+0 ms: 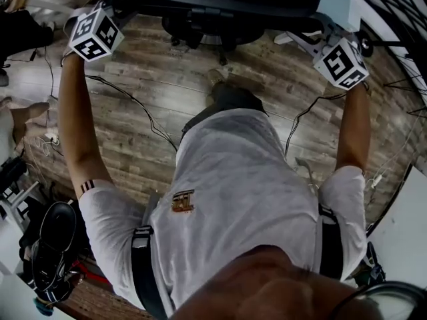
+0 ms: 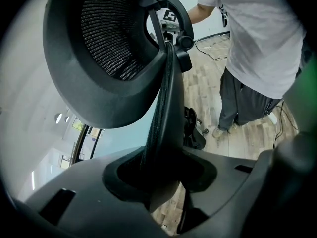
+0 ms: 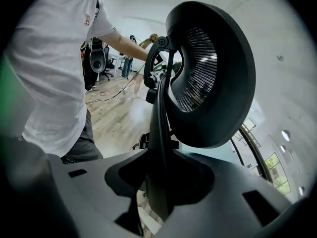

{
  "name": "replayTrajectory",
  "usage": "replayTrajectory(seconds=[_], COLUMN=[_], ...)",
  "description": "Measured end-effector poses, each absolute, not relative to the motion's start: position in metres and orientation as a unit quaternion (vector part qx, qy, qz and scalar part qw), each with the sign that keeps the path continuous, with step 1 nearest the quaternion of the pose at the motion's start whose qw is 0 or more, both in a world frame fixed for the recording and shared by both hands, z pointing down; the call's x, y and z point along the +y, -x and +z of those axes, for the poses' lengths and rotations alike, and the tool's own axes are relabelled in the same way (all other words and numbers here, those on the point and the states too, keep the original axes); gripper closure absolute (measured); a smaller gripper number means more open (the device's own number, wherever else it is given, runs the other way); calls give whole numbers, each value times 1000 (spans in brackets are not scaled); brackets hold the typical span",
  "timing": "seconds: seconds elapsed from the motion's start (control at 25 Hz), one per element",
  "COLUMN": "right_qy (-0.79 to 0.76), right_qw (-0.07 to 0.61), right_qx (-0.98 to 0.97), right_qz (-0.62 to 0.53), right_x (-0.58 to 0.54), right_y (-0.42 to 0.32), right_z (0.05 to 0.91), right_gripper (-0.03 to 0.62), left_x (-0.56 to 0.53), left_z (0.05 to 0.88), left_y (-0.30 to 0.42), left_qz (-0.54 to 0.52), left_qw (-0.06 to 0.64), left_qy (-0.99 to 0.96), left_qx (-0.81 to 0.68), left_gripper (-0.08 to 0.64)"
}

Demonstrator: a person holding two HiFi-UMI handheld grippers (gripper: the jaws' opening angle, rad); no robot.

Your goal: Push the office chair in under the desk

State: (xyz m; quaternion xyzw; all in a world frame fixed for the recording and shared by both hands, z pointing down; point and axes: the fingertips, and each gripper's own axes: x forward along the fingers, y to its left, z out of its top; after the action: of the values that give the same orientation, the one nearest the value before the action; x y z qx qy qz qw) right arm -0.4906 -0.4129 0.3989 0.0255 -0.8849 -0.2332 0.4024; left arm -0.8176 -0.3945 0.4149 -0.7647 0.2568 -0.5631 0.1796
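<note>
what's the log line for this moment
left gripper: shut on chair backrest | right gripper: shut on chair backrest | person: standing behind chair backrest

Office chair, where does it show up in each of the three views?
Head view: office chair across the top edge, above the wood floor.
Left gripper view: headrest upper left, back's edge down the centre.
Right gripper view: headrest upper right, back's edge down the centre.
Shared landmark: the person's white T-shirt.
</note>
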Motion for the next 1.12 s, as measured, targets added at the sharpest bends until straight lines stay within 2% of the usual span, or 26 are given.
replayTrajectory(seconds=[1.12], right_qy=[-53], right_qw=[416], right_qx=[-884], right_qz=[-206], right_x=[-515], right_y=[571], right_z=[406], right_gripper=[445], left_x=[-533], left_z=[426], left_y=[901], left_qz=[-580], left_qw=[199], left_qy=[755], left_qx=[231], left_gripper=[385])
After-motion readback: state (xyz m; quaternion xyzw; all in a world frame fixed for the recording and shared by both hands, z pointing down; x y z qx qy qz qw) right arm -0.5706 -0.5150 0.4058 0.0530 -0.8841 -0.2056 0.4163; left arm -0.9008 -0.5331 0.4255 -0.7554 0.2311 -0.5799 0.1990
